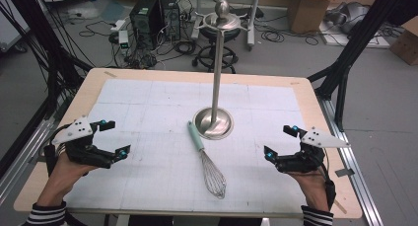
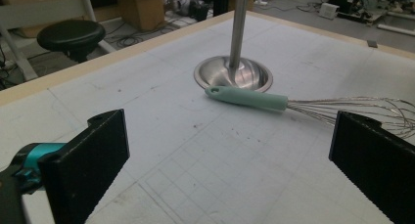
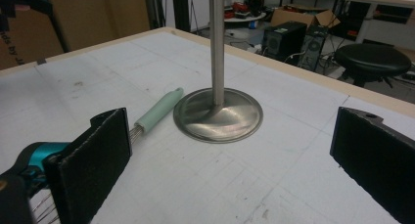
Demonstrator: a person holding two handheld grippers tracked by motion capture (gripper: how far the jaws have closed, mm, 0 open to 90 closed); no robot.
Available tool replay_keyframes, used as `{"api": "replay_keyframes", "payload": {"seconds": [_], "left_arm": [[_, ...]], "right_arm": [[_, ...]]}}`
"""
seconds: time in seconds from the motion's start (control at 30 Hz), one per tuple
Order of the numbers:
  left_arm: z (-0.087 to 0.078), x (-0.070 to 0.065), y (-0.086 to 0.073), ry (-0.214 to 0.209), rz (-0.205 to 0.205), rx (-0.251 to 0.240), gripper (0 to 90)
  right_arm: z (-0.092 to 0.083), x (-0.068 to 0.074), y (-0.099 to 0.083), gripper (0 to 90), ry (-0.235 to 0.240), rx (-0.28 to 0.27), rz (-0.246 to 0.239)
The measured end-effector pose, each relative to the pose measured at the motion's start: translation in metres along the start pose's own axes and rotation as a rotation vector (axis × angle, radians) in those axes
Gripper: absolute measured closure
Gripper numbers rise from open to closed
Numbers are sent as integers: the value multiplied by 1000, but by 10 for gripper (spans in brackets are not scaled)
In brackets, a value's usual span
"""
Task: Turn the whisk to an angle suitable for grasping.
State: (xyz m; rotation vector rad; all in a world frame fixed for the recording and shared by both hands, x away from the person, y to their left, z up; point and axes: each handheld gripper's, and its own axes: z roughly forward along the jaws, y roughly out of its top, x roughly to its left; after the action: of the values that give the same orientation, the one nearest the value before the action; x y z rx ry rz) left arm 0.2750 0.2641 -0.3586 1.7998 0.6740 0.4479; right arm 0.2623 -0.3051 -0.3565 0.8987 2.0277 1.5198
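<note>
Nothing looks begun: the whisk (image 1: 206,159) lies flat mid-table, its handle end just beside the stand (image 1: 213,122) base; the left gripper (image 1: 112,138) and right gripper (image 1: 279,142) hover wide apart, both empty; any hanging remains undone.

Table (image 1: 88,95): white mat (image 1: 148,102), whisk (image 1: 207,159), stand (image 1: 213,121).

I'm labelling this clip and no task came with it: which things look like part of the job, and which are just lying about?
Likely the job, on the table between the open grippers:
- whisk with mint handle
- steel utensil stand
- left gripper, right gripper

Just lying about, on the floor beyond:
- computer towers
- black stool
- cardboard boxes
</note>
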Motion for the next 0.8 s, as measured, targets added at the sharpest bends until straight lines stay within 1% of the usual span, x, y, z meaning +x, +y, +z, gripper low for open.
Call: {"api": "replay_keyframes", "payload": {"seconds": [0.2,0.37,0.5,0.6,0.63,0.8], "left_arm": [[1,0,0,-2,0,3,17],[1,1,0,1,0,3,17],[1,1,-1,1,0,7,17],[-1,2,-1,3,1,2,17],[-1,3,-1,3,0,1,17],[-2,5,-1,7,-4,2,17]], "right_arm": [[0,0,0,5,-2,10,-4],[1,2,1,5,19,19,-23],[2,2,2,5,24,27,-21],[4,4,3,6,35,41,-29],[8,6,4,6,47,59,-41],[14,9,9,6,62,69,-49]]}}
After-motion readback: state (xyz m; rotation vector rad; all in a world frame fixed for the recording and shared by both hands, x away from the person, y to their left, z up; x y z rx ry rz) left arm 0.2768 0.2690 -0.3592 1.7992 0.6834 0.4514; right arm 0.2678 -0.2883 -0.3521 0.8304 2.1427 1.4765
